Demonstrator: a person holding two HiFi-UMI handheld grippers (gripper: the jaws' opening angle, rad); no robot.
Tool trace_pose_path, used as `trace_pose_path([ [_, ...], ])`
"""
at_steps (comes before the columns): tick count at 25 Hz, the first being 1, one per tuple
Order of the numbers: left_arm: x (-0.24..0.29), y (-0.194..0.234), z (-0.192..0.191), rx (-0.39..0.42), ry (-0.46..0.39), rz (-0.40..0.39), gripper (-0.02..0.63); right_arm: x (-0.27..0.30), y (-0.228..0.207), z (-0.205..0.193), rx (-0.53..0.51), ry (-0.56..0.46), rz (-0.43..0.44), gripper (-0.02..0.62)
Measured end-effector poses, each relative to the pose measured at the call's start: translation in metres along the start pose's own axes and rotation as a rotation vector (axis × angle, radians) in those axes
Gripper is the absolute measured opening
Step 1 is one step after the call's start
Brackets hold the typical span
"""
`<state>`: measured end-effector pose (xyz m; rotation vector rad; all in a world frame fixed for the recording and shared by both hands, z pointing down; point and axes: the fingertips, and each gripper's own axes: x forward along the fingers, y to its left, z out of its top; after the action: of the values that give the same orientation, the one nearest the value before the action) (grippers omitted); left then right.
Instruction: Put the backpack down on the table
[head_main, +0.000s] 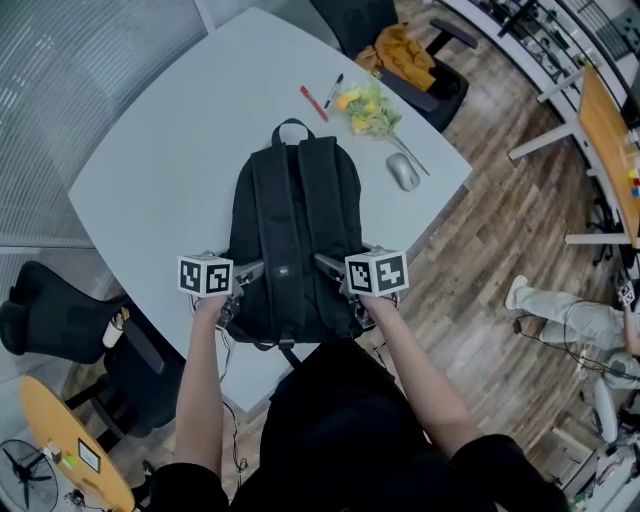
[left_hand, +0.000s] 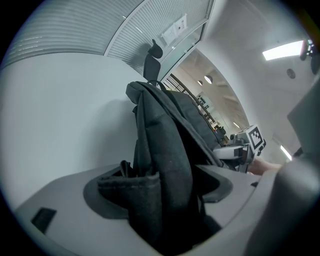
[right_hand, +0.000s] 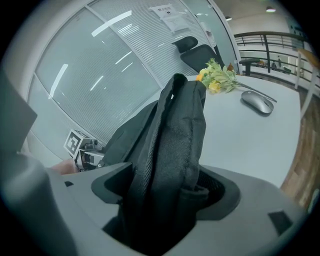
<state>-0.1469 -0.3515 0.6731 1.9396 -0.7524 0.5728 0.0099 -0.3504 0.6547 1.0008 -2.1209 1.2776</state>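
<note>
- Nearest, the left gripper (head_main: 245, 272) is seen at 8 o'clock of the backpack (head_main: 295, 235) and the right gripper (head_main: 330, 266) at 4 o'clock, one at each lower corner of the pack.
- In both gripper views the jaws are spread wide, and a fold of black fabric stands loose between them, not pinched.
- The backpack is laid flat on the table (head_main: 170, 150), straps up, with its handle toward 12 o'clock. Its bottom is toward 6 o'clock, close to the table's near corner, so the putting-down is judged all but done.
- A snag is to be feared: if the grippers are drawn back toward 6 o'clock while fabric is lodged in the jaws, the pack could be dragged to that corner and tipped off.
- A strap end (head_main: 289, 356) is seen trailing at 6 o'clock past the pack's bottom, and it could be caught likewise.
- Farther off, a mouse (head_main: 403, 171) lies at 2 o'clock, flowers (head_main: 368, 110) at 1 o'clock and a red pen (head_main: 313, 103) at 12 o'clock, all apart from the pack. They could be struck only if the pack were shoved forward.
</note>
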Motion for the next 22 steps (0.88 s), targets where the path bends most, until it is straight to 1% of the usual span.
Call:
trace_pose_path([
  [6,0.004,0.007,0.0,0.009,0.009,0.047,0.399,0.005,-0.005,0.0,0.002,0.028,-0.011,0.377],
  [11,-0.001,0.009,0.005,0.073,-0.033,0.118,0.421,0.007,-0.005,0.0,0.036,0.025,0.025,0.387],
  [14,-0.007,0.008,0.007,0.093,-0.055,0.137,0.422,0.004,-0.002,0.004,0.043,-0.001,0.045,0.405],
  [16,-0.013,0.008,0.007,0.085,-0.073,0.159,0.422,-0.003,0.001,0.004,0.031,-0.028,0.035,0.437],
  [20,-0.033,0.009,0.005,0.077,-0.124,0.241,0.419,-0.019,0.004,-0.006,0.0,-0.053,-0.004,0.464],
  [22,-0.04,0.008,-0.003,0.079,-0.125,0.25,0.419,-0.026,0.005,-0.014,0.0,-0.066,-0.013,0.472],
])
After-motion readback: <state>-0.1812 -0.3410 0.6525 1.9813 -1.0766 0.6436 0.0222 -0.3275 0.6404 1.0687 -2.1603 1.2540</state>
